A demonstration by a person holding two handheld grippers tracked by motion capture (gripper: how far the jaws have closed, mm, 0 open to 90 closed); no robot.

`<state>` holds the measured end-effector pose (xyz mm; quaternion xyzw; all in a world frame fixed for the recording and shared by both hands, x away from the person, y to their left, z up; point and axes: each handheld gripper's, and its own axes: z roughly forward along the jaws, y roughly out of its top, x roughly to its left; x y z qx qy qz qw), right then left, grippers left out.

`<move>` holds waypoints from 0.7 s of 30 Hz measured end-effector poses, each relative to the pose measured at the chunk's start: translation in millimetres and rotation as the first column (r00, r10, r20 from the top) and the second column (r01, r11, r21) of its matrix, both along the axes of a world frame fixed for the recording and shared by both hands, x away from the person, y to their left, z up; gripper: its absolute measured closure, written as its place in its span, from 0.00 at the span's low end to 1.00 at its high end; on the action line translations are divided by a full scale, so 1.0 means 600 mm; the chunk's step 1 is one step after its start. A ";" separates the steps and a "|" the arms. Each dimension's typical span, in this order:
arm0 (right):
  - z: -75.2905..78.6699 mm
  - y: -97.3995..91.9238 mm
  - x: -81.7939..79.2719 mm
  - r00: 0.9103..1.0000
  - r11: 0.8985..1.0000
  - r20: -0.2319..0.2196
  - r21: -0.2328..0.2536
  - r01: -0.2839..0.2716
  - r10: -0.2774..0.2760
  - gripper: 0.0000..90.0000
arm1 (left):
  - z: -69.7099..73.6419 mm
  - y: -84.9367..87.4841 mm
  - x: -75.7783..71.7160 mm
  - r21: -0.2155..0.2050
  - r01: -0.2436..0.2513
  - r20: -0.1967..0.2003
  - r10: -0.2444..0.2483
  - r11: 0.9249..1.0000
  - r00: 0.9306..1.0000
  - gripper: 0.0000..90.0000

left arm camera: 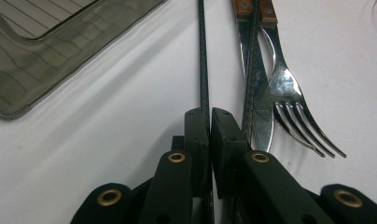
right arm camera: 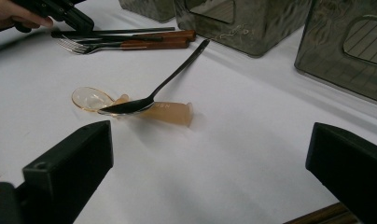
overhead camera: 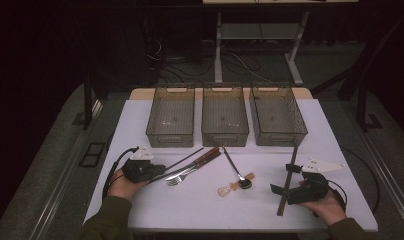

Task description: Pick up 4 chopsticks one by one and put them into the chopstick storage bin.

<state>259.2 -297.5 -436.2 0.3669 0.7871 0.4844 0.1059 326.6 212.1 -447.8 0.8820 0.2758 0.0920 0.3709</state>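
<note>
Glossy metal fork (left arm camera: pixel 289 98), wood-handled knife (left arm camera: pixel 256 70), matt dark chopstick (left arm camera: pixel 204 60), translucent smoky plastic bins (overhead camera: pixel 225 115).

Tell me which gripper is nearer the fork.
Left. The left gripper, shut on a thin dark rod, sits right beside the fork; the right gripper waits open across the table.

Lab, white table (overhead camera: pixel 190 210), dark curtains, floor cables (overhead camera: pixel 240 62)

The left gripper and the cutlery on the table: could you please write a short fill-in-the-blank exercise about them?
1. The left gripper is shut on a thin dark ____.
2. Behind the cutlery stand ____ grey bins.
3. The metal spoon lies across a small ____ spoon.
4. The jaws of the right gripper stand ____.

Missing words: chopstick; three; plastic; open
</note>
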 end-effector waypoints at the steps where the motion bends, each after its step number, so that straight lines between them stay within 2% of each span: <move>1: 0.000 0.000 0.000 1.000 1.000 0.000 0.000 -0.001 0.001 0.01 | 0.000 0.000 -0.001 -0.003 -0.002 -0.002 0.002 1.000 1.000 0.95; 4: 0.000 0.000 0.000 1.000 1.000 0.000 -0.001 0.000 0.000 0.01 | 0.004 0.000 -0.001 0.008 -0.003 0.009 0.003 1.000 1.000 0.95; 14: 0.001 0.000 0.000 1.000 1.000 0.001 -0.003 -0.001 0.001 0.01 | 0.017 0.006 -0.003 -0.004 -0.012 0.023 0.012 1.000 1.000 0.95; 17: 0.000 0.000 0.000 1.000 1.000 0.002 -0.004 0.000 0.000 0.01 | 0.022 0.010 -0.006 -0.026 -0.026 0.023 0.027 0.999 0.999 0.95; 21: -0.003 0.000 0.003 1.000 1.000 0.003 -0.003 0.001 -0.001 0.01 | 0.028 0.010 -0.009 -0.024 -0.018 0.030 0.019 1.000 0.999 0.95</move>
